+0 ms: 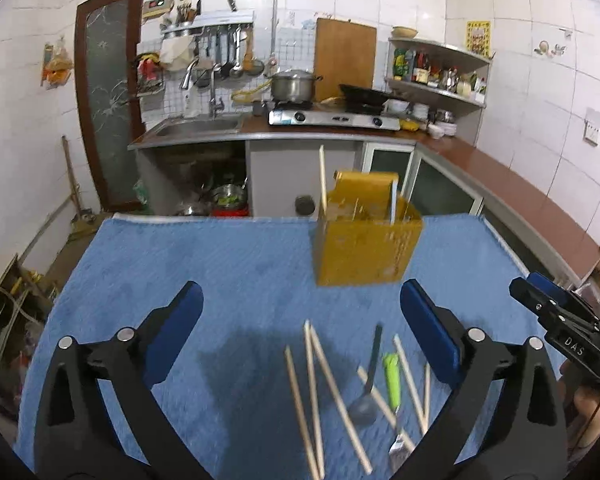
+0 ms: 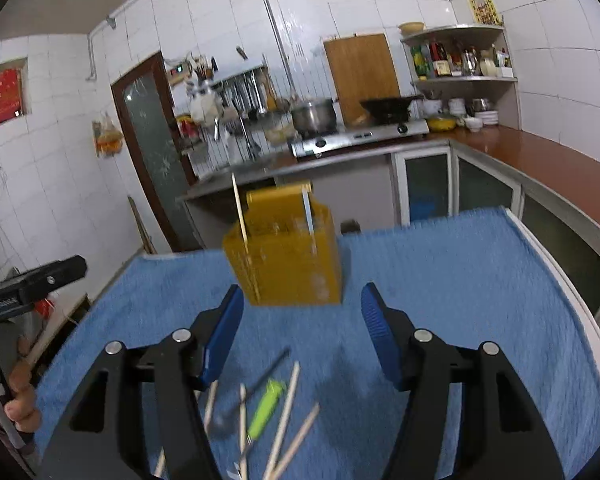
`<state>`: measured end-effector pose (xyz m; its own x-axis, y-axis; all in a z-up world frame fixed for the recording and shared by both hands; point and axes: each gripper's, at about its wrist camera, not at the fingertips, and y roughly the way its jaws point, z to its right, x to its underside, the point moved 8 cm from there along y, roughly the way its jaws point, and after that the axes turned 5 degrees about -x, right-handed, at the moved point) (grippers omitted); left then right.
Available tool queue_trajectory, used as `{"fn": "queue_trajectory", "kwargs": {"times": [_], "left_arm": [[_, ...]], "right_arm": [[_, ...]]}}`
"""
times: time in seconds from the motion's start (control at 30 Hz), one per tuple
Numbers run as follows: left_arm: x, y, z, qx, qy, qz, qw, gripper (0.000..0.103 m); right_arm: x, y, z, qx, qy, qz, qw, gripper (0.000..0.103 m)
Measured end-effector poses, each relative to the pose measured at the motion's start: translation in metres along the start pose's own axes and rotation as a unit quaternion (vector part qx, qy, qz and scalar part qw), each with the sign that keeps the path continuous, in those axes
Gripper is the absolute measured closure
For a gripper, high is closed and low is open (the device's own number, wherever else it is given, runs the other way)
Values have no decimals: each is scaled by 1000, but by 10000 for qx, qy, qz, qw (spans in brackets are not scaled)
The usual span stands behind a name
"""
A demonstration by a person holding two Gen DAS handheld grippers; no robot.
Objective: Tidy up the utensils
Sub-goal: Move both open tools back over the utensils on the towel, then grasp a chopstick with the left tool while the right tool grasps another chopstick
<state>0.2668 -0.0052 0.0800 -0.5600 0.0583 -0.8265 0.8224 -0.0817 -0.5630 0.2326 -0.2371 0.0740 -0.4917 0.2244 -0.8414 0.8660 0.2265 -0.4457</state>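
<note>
1. Both the left gripper (image 1: 302,344) and the right gripper (image 2: 302,340) are released and empty.
2. Chopsticks (image 1: 312,392), a spoon (image 1: 366,404) and a green-handled fork (image 1: 392,384) lie on the blue cloth (image 1: 180,256), near the yellow holder (image 1: 366,248).
3. Take one chopstick at its middle, because the crossing ones can lift together.

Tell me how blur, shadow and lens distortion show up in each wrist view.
Left wrist view: the yellow holder is motion-smeared, a dark shadow falls on the blue towel under the chopsticks, and the wall tiles bow toward the edges. Right wrist view: the whole frame is softer, the holder and green-handled fork blur, and the counter curves.
</note>
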Motion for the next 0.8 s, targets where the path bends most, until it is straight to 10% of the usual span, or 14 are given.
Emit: {"fn": "queue_trajectory", "kwargs": {"times": [0.47,0.8], "left_arm": [[112,78,-28,-471,4,-1065,9932,6],[133,119,-24,-492,82,-1579,9862,13]], "right_arm": [[99,39,15,671,131,-1008,9926,42],[122,70,20,897,216,-1529,9839,49]]}}
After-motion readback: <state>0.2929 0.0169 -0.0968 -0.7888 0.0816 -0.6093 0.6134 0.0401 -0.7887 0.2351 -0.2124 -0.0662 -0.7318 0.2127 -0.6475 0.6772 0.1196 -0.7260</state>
